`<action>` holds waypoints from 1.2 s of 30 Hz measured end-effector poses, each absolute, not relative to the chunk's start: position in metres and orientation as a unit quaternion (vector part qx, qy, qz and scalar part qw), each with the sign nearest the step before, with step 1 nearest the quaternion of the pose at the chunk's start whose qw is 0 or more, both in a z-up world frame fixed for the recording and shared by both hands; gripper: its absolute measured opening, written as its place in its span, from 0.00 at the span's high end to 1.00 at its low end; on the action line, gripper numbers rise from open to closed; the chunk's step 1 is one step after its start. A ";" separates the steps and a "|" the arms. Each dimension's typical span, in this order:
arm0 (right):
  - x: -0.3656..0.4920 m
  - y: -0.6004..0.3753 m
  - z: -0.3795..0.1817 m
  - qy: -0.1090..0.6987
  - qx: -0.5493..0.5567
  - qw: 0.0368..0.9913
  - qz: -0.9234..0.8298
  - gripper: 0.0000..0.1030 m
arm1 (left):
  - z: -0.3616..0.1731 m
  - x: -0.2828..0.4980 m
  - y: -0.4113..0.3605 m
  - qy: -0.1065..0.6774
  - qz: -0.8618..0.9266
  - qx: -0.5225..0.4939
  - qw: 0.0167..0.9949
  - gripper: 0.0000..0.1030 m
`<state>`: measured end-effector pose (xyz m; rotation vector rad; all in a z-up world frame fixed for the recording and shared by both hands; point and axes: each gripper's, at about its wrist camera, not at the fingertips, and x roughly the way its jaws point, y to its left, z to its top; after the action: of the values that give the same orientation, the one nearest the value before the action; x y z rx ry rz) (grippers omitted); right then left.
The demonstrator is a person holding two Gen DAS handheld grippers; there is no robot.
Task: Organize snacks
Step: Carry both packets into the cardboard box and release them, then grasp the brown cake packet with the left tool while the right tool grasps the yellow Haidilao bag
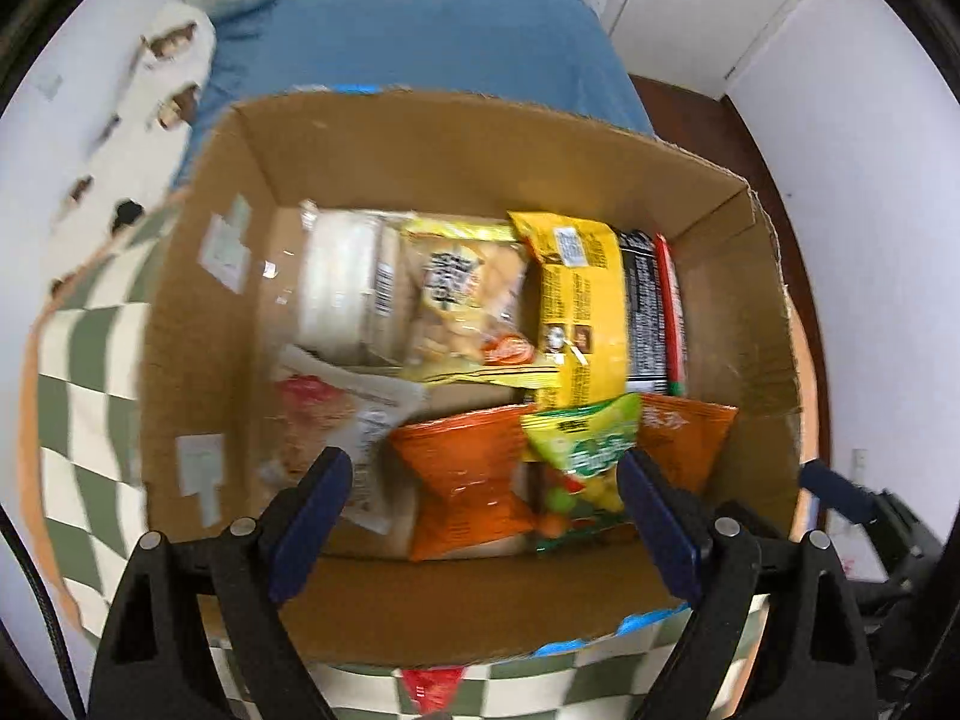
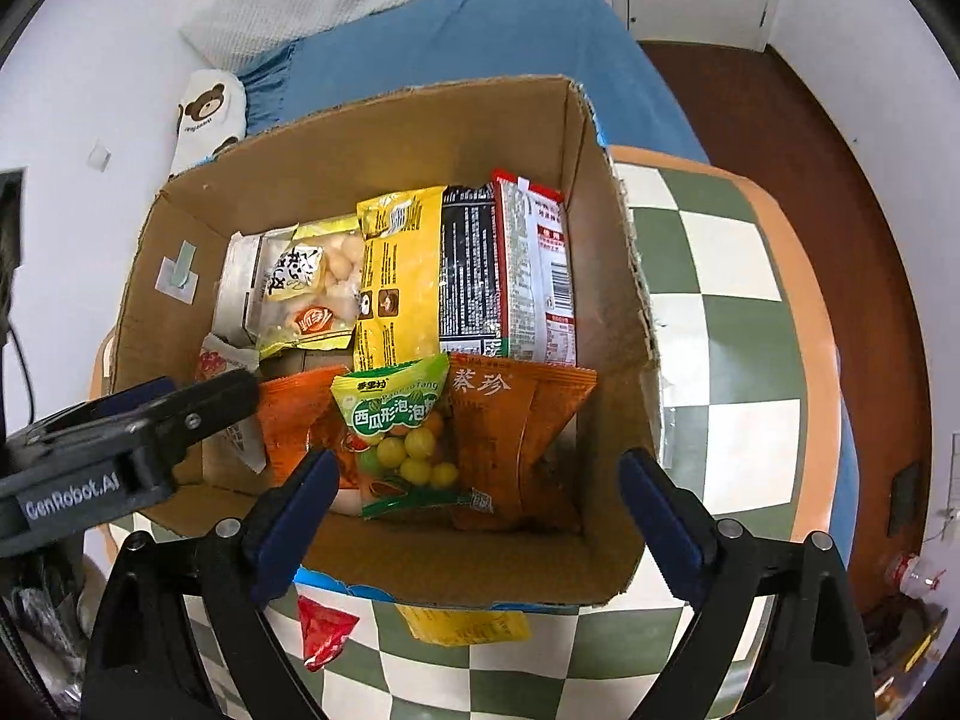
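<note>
An open cardboard box (image 2: pixel 636 276) stands on a checkered table and holds several snack packets. A green bag of round candies (image 2: pixel 399 420) lies between two orange packets (image 2: pixel 510 432) at the near side. Behind them stand a yellow packet (image 2: pixel 399 276), a black and red packet (image 2: pixel 528 264) and a clear bag of pale snacks (image 2: pixel 312 282). My right gripper (image 2: pixel 478 459) hangs open above the green bag, holding nothing. My left gripper (image 1: pixel 483 459) is open too, over the orange packet (image 1: pixel 462 480) and green bag (image 1: pixel 585 450), with empty jaws. Its finger (image 2: pixel 228 390) reaches over the box's left wall.
A red packet (image 2: pixel 324 630) and a yellow packet (image 2: pixel 468 624) lie on the green-and-white checkered cloth (image 2: pixel 720 300) just in front of the box. A bed with a blue blanket (image 2: pixel 480 48) and a bear-print pillow (image 2: pixel 210 108) sits behind. The floor on the right is brown.
</note>
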<state>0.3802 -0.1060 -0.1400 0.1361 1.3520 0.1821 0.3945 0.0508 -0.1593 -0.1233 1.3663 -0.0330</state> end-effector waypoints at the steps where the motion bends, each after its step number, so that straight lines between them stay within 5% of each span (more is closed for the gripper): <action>1: 0.378 -0.106 -0.138 0.620 0.062 0.777 0.084 0.07 | -0.159 0.392 0.050 0.628 -0.011 -0.054 0.776 0.12; 33: 0.221 -0.118 0.005 0.436 0.060 0.894 0.083 0.03 | -0.021 0.214 0.041 0.432 0.019 -0.007 0.902 0.12; 36: 0.216 -0.127 -0.002 0.443 0.082 0.888 0.092 0.02 | -0.023 0.210 0.044 0.433 0.027 -0.018 0.901 0.00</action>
<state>0.2157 -0.1271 -0.0016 0.1700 0.9199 0.1917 0.2104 0.0439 -0.0234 -0.0365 0.8959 0.0549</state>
